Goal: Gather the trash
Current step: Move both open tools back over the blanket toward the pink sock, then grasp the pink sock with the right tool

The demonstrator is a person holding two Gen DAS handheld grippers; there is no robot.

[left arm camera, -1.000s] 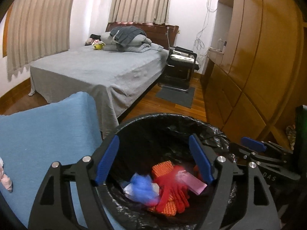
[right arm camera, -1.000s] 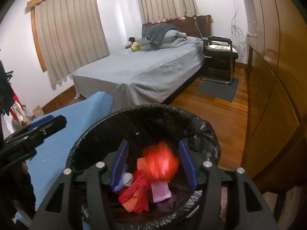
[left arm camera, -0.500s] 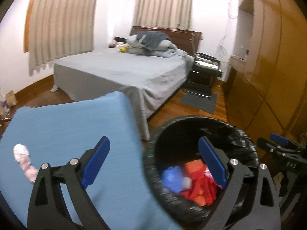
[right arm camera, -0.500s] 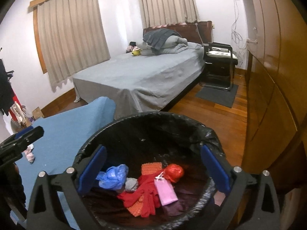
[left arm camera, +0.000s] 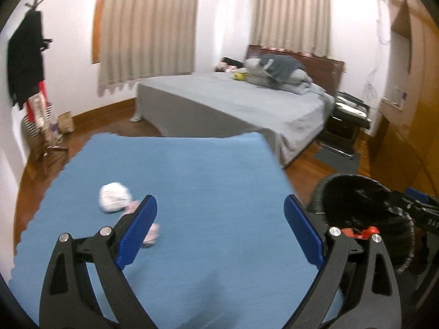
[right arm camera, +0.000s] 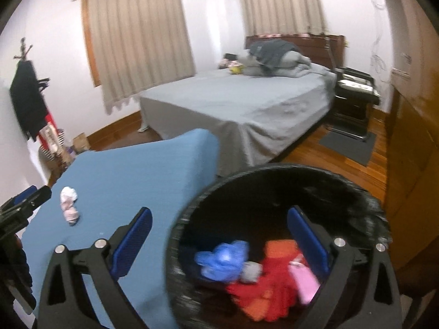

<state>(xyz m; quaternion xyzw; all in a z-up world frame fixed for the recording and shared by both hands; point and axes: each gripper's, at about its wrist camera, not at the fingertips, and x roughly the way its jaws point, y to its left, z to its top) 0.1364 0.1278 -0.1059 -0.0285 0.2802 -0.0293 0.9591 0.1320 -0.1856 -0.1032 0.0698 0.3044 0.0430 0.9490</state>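
While I hold the left gripper (left arm camera: 221, 229) spread wide and empty over the blue-covered bench (left arm camera: 208, 170), a crumpled white-and-pink scrap (left arm camera: 114, 201) lies toward its left edge, partly hidden behind the left finger. My right gripper (right arm camera: 219, 240), also released and holding nothing, hangs over the black-lined bin (right arm camera: 343, 185) beside the bench's right edge. Inside the bin: blue bag (right arm camera: 223, 259), red glove (right arm camera: 267, 282), pink wrapper (right arm camera: 303, 281).

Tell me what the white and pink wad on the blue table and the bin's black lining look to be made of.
The white and pink wad looks like soft crumpled tissue or thin cloth: matte, rumpled, no hard edges; blur leaves it open. The black lining looks like thin plastic bag film: wrinkled, faintly glossy, folded over the bin rim. The blue table cover looks like matte, finely textured fabric.
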